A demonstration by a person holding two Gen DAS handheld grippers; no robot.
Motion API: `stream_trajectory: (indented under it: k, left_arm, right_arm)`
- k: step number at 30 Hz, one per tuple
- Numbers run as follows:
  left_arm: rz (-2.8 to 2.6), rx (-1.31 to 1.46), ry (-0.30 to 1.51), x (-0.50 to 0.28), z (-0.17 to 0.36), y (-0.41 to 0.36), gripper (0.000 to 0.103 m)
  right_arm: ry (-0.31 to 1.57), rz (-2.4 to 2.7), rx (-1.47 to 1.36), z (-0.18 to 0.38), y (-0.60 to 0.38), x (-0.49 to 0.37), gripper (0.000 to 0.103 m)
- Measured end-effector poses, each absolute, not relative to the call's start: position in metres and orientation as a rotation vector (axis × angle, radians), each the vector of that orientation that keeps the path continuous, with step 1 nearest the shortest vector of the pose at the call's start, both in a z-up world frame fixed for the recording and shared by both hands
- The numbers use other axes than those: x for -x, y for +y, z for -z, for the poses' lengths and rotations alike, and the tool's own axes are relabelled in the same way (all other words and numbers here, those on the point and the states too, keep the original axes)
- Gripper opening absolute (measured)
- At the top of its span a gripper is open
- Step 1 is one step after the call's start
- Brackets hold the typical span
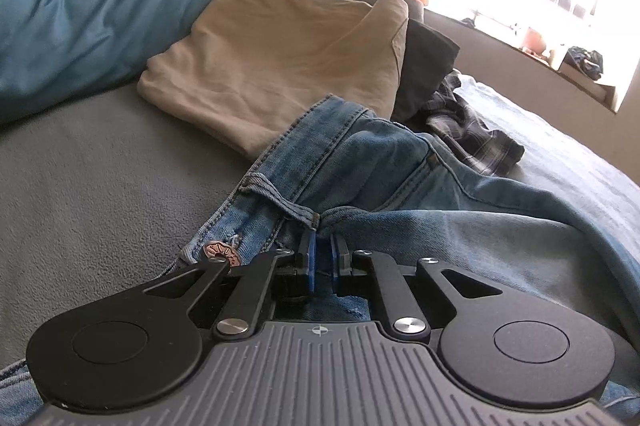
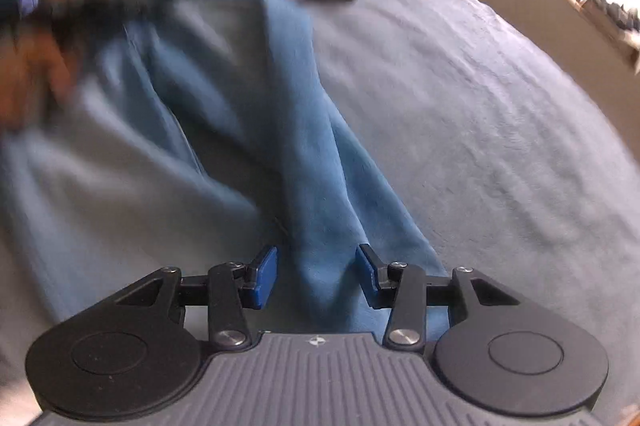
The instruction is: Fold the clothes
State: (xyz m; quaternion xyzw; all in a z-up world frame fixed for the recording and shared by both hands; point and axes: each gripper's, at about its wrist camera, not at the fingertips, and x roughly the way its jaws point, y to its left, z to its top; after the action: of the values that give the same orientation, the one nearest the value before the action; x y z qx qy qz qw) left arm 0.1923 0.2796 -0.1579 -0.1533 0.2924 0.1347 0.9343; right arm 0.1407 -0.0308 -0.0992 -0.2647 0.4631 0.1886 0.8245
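Blue jeans lie crumpled on the grey bed cover. My left gripper is shut on the waistband beside a belt loop, with the copper button just to its left. In the right wrist view, which is blurred, a jeans leg runs up the picture. My right gripper stands open over it, blue pads on either side of a raised fold of denim and not pressing on it. A person's hand shows blurred at the left edge.
A folded beige garment lies behind the jeans, with a dark garment and a plaid shirt to its right. A blue duvet is bunched at the back left. A bright window and sill stand beyond the bed.
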Motion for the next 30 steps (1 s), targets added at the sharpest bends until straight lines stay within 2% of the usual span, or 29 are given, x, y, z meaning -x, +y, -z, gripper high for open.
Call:
stream_trajectory:
  k: [1, 3, 11, 17, 19, 20, 21, 23, 26, 30]
  left_arm:
    - [-0.275, 0.314, 0.597, -0.193, 0.158, 0.279, 0.008]
    - [-0.275, 0.314, 0.594, -0.193, 0.159, 0.279, 0.008]
    - [-0.28, 0.297, 0.583, -0.192, 0.16, 0.277, 0.008]
    - [-0.278, 0.302, 0.578, -0.191, 0.16, 0.279, 0.008]
    - [-0.276, 0.305, 0.576, -0.191, 0.16, 0.279, 0.008]
    - [-0.275, 0.307, 0.575, -0.191, 0.16, 0.28, 0.008]
    - [-0.274, 0.309, 0.574, -0.19, 0.16, 0.28, 0.008]
    - [-0.272, 0.316, 0.57, -0.19, 0.161, 0.28, 0.008]
    - [-0.271, 0.321, 0.566, -0.189, 0.161, 0.281, 0.008]
    - [-0.268, 0.338, 0.559, -0.188, 0.162, 0.282, 0.008]
  right_arm:
    - [0.969, -0.383, 0.573, 0.1, -0.034, -0.141, 0.025]
    - [0.948, -0.342, 0.529, 0.095, -0.045, -0.146, 0.006]
    - [0.812, -0.191, 0.444, 0.044, -0.084, -0.208, 0.004]
    - [0.867, -0.137, 0.457, 0.089, -0.092, -0.286, 0.004]
    - [0.944, -0.116, 0.425, 0.114, -0.095, -0.311, 0.009]
    - [0.986, -0.097, 0.396, 0.123, -0.1, -0.319, 0.018]
    - [1.014, -0.073, 0.355, 0.129, -0.107, -0.323, 0.033]
    - [1.014, -0.032, 0.234, 0.124, -0.125, -0.325, 0.048]
    - [1.001, -0.031, -0.014, 0.098, -0.165, -0.316, 0.051]
    - [0.92, 0.01, -0.199, 0.057, -0.194, -0.299, 0.059]
